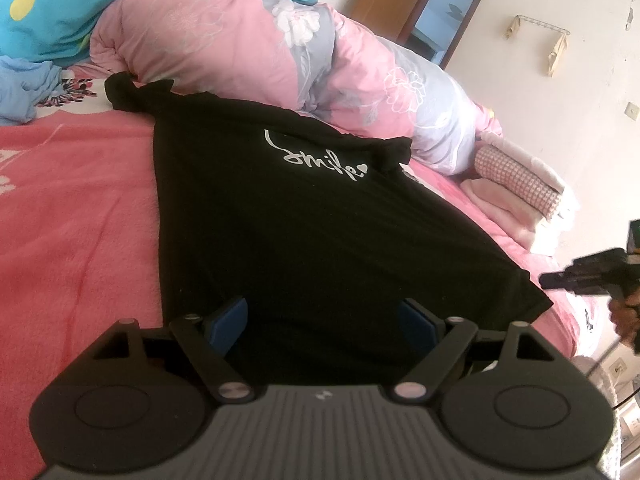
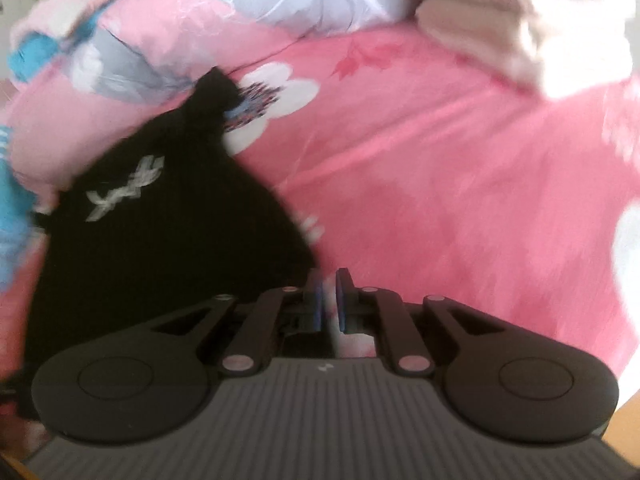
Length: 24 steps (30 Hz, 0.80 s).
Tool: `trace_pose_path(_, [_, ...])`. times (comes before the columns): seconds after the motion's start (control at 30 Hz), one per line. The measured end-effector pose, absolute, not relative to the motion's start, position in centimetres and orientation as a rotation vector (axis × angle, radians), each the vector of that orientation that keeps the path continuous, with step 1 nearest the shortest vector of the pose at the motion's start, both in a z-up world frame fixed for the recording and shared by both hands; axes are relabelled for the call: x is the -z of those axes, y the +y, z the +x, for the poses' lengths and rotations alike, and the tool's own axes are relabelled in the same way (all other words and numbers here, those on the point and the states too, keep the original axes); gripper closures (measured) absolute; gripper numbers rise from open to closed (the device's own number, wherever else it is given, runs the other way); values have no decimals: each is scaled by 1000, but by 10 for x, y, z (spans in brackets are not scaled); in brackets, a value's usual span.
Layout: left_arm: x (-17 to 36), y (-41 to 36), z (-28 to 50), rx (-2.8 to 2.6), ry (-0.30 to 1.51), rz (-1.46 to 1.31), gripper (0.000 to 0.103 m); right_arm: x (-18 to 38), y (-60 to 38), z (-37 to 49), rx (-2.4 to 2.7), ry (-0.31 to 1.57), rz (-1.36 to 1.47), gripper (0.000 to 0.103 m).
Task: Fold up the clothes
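Your black T-shirt (image 1: 304,232) lies spread flat on the pink bed sheet (image 1: 72,208), hem toward you, collar end far. White script print "smile" w/ a small heart sits on the chest, reading upside down from your side. Far-left sleeve is bunched into a twisted knot by the rolled pink-and-grey floral duvet (image 1: 224,48); far-right sleeve is crumpled against the same duvet. Fabric looks smooth through the middle, w/ the near-right hem corner fanned out to the right.

Your left claw (image 1: 324,320) hovers over the near hem, angled down, blue pads spread wide w/ only shirt fabric behind them, nothing pinched. Your right claw (image 2: 328,300) sits off the shirt's right edge, pointing down at bare pink sheet (image 2: 460,200); pads stand a narrow slit apart, pink sheet showing through the gap, nothing between them. In the left wrist view the right claw (image 1: 552,280) shows only as a dark tip at the far right edge, w/ part of your hand below it.

Right wrist view is motion-blurred: shirt (image 2: 160,240) print is smeared & unreadable there, shirt cut off low left behind the claw body. Can't tell if the left claw touches the fabric. Folded pale stack w/ a checked piece (image 1: 516,184) sits far right on the bed; turquoise bedding (image 1: 52,12) far left.
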<state>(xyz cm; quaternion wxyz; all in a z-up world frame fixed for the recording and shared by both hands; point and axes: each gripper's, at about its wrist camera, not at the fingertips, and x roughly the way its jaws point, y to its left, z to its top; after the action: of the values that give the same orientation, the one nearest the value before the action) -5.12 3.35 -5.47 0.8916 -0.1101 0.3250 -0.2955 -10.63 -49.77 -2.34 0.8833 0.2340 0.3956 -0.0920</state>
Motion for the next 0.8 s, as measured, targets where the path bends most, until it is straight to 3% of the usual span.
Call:
trace_pose_path(0.1, [55, 33, -52, 612, 673, -225, 19, 27, -493, -123, 179, 853, 547, 68])
trace_pose_path(0.2, [55, 33, -52, 612, 669, -220, 19, 34, -487, -128, 173, 875, 564, 65])
trace_pose_path(0.23, [55, 32, -53, 611, 668, -218, 19, 36, -484, -129, 159, 879, 553, 66])
trace_pose_path(0.3, [55, 32, -53, 612, 665, -214, 19, 37, -475, -131, 141, 876, 497, 93])
trace_pose_path(0.37, [55, 33, -54, 613, 661, -212, 19, 33, -470, -136, 131, 864, 467, 98])
trace_pose_path(0.57, [55, 32, -55, 617, 657, -204, 19, 6, -467, -154, 128, 821, 460, 99])
trace_pose_path(0.8, [55, 33, -55, 620, 657, -202, 19, 31, -461, -145, 206, 928, 322, 100])
